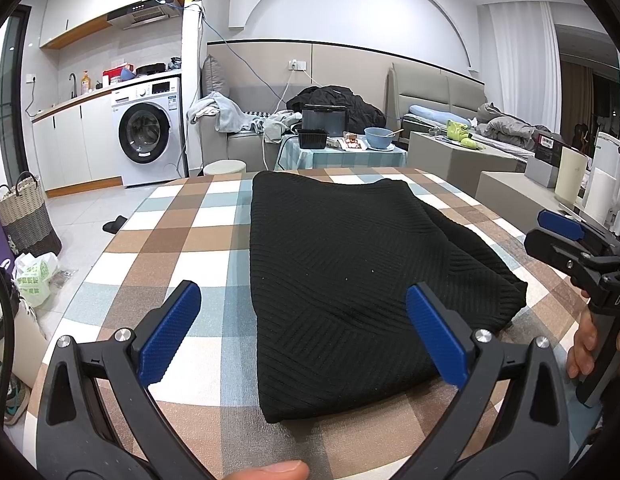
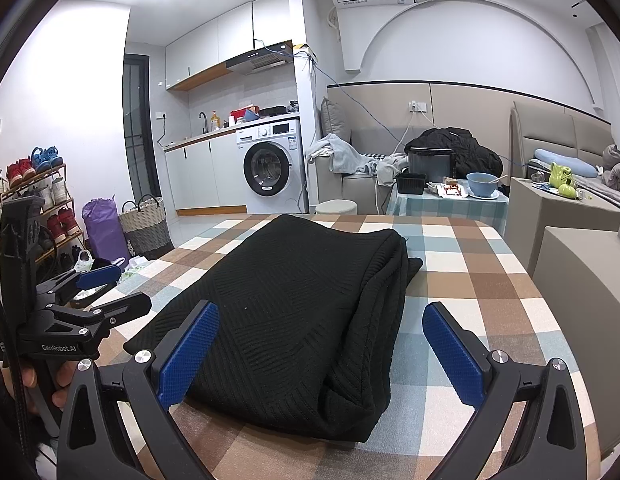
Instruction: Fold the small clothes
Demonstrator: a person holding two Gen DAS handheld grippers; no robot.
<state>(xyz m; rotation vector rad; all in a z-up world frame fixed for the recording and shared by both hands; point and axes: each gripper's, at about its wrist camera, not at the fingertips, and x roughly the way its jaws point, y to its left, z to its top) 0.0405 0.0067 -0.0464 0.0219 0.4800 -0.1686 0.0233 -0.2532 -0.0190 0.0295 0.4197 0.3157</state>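
A black ribbed knit garment (image 1: 341,276) lies folded into a thick rectangle on the checked tablecloth (image 1: 170,248). It also shows in the right wrist view (image 2: 294,312), with its stacked folded edges on the right. My left gripper (image 1: 304,324) is open and empty, its blue pads above the garment's near left part. My right gripper (image 2: 321,348) is open and empty over the garment's near right corner. The right gripper shows at the right edge of the left wrist view (image 1: 565,236). The left gripper shows at the left of the right wrist view (image 2: 106,288).
The checked table (image 2: 469,280) ends near a grey sofa block (image 2: 581,304) on the right. A small table with a blue bowl (image 1: 379,138) stands beyond. A woven basket (image 1: 24,216) and bags are on the floor at left, near a washing machine (image 1: 150,136).
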